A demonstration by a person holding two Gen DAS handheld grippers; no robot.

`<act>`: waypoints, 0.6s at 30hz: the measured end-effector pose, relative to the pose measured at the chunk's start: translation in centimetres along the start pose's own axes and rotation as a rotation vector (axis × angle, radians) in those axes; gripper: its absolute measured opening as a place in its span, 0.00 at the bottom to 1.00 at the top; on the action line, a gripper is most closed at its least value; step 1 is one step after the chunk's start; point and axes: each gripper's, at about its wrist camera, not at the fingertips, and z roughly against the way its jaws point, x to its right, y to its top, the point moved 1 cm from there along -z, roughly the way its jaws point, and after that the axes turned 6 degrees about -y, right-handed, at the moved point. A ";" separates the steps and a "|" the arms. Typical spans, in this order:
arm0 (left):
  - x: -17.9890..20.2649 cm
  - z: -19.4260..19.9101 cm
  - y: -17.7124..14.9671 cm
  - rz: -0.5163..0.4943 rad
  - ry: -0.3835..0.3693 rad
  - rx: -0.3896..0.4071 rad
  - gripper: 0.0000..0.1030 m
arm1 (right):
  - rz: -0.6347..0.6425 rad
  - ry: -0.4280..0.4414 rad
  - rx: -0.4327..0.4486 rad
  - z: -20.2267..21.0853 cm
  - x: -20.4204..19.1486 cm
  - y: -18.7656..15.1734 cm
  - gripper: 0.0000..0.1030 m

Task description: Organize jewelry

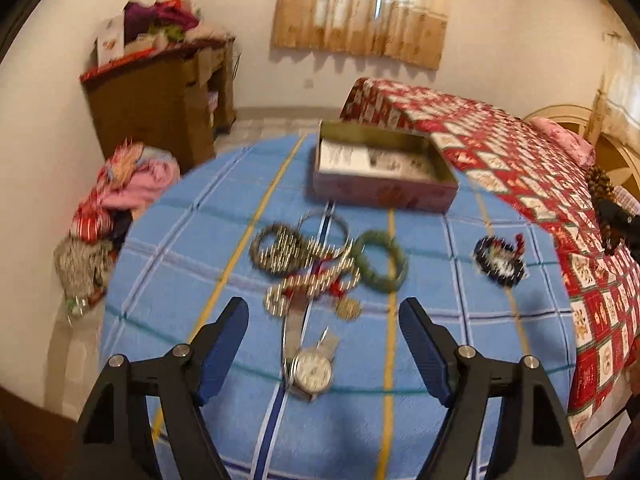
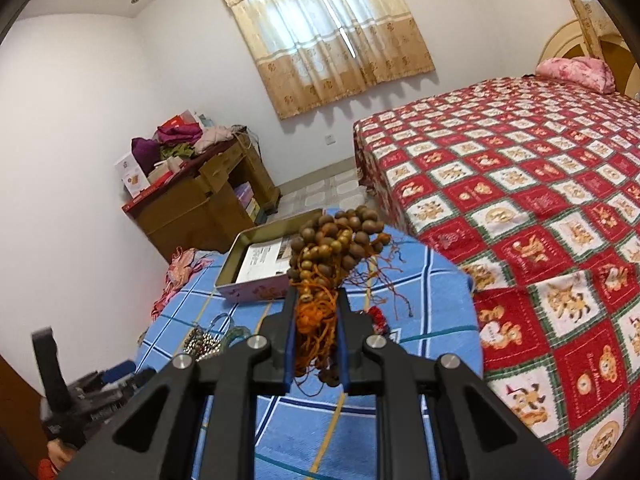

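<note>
1. Bed (image 2: pixel 520 200) with a red checked quilt stands to the right of the counter (image 1: pixel 180 360), which wears a blue plaid cloth.
2. Tin box (image 1: pixel 384 176), open-topped, sits at the counter's far side with papers and small pieces inside.
3. Left gripper (image 1: pixel 324 312) hangs wide open above the counter, holding nothing.
4. Right gripper (image 2: pixel 318 300) is clamped on a wooden bead bundle (image 2: pixel 336 240) with orange cords, lifted above the counter, near the tin box.
5. Beaded bracelets (image 1: pixel 296 256) lie tangled mid-counter, touching a green bangle (image 1: pixel 380 260); a dark beaded piece (image 1: pixel 500 260) lies apart at right.
6. Wristwatch (image 1: pixel 312 370) lies on the counter, seen between the left gripper's fingers.
</note>
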 end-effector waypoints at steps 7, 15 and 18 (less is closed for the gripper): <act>-1.2 -4.1 -3.0 0.098 0.034 -0.166 0.76 | 0.008 0.055 -0.055 -1.4 -1.3 -1.1 0.18; 0.5 -4.3 -4.1 -0.027 0.106 -0.145 0.37 | 0.020 0.063 -0.056 -1.0 -2.1 -1.7 0.18; -0.3 -3.7 -4.2 -0.009 0.075 -0.138 0.34 | 0.010 0.060 -0.054 -0.9 -2.0 -1.7 0.18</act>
